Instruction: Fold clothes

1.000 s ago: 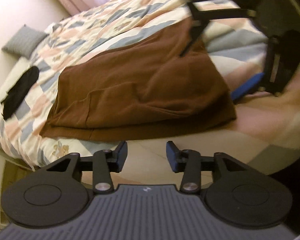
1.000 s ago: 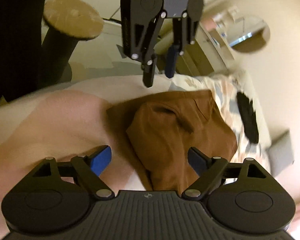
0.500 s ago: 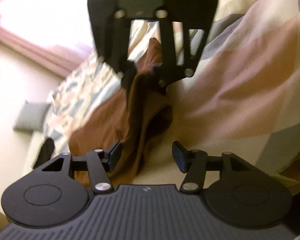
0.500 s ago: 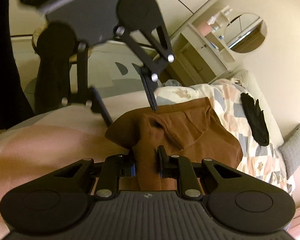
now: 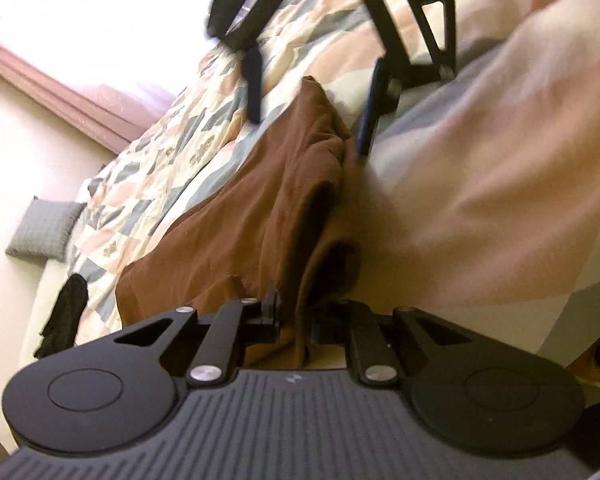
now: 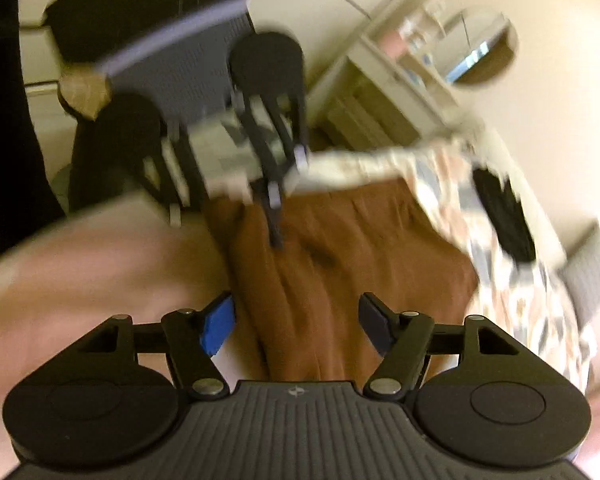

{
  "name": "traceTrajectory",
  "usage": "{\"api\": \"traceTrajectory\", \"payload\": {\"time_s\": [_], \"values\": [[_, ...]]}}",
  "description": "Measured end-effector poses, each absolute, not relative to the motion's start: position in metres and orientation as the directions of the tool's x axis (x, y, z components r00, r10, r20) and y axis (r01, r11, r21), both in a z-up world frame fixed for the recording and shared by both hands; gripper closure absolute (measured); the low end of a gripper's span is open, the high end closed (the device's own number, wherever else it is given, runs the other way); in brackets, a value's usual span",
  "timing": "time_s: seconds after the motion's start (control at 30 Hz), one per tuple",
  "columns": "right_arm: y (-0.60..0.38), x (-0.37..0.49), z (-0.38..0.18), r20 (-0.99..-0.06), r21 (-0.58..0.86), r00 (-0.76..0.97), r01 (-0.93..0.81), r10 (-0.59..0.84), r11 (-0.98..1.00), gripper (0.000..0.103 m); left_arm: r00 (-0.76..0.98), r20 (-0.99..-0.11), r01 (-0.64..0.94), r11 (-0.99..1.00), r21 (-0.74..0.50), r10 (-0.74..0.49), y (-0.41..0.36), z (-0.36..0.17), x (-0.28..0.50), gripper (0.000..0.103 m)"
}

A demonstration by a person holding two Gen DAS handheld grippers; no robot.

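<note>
While a bunched edge of the brown garment [image 5: 268, 208] is pinched between the closed fingers of the left gripper [image 5: 296, 322] at the lower centre of the left wrist view, the rest of the cloth is left trailing toward the upper centre across the patchwork quilt [image 5: 500, 152]. The jaws of this gripper have just been closing, with fabric between them. The right gripper [image 6: 296, 322] is seen spread apart, its jaws having just been opening, and only loose cloth is framed between them, unpinched. With one corner held, the fold could be dragged askew, or the thin pinch could be lost if it is pulled hard. A black item [image 6: 504, 216] lies well apart at the right.
</note>
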State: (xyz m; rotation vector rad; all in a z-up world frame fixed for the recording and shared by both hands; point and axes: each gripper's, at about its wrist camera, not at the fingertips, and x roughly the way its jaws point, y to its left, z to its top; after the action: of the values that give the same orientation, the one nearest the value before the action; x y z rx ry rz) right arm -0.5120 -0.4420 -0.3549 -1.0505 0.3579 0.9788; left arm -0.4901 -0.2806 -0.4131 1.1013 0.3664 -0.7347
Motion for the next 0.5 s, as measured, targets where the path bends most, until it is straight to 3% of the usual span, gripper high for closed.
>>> {"api": "traceTrajectory", "payload": {"time_s": [0.17,0.4,0.5], "values": [[-0.508,-0.499,-0.382,-0.676,-0.683,0.644,-0.73,0.358,0.023,0.034,0.703,-0.622,0.708,0.267,0.653,-0.344,-0.283,-0.407,-0.484,0.091],[-0.539,-0.479,-0.419,-0.633,-0.755,0.656,-0.64,0.41,-0.142,0.035,0.691,-0.646,0.723,0.276,0.634,-0.326,-0.287,-0.409,-0.491,0.091],[-0.534,-0.472,-0.432,-0.629,-0.762,0.644,-0.62,0.435,-0.185,0.045,0.678,-0.657,0.734,0.262,0.626,-0.329,-0.286,-0.412,-0.493,0.091]]}}
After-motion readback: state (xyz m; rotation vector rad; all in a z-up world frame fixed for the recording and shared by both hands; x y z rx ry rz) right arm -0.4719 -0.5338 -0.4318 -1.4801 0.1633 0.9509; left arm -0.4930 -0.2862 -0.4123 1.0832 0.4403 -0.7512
